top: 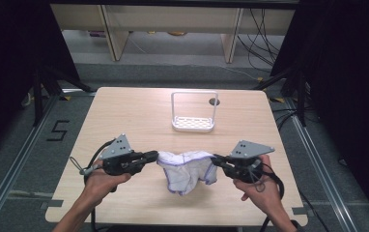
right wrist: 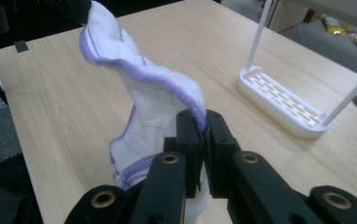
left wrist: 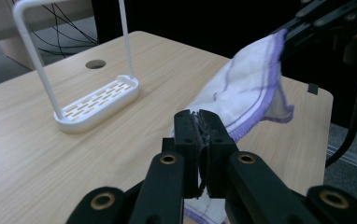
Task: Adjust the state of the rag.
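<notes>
Hanging between the two grippers is one white cloth (top: 188, 170) with purple stitched edging, soft and crumpled, its middle sagging in loose folds toward the bench (top: 134, 121) near the front edge. The left gripper (top: 156, 156) is pinched tight on one edge of the cloth, and the right gripper (top: 215, 158) is clamped on the opposite edge, so the fabric stretches between them. Counted: one cloth, two grippers, and one white rack (top: 193, 112) with a slotted base and a tall loop frame, standing well apart farther back on the bench.
</notes>
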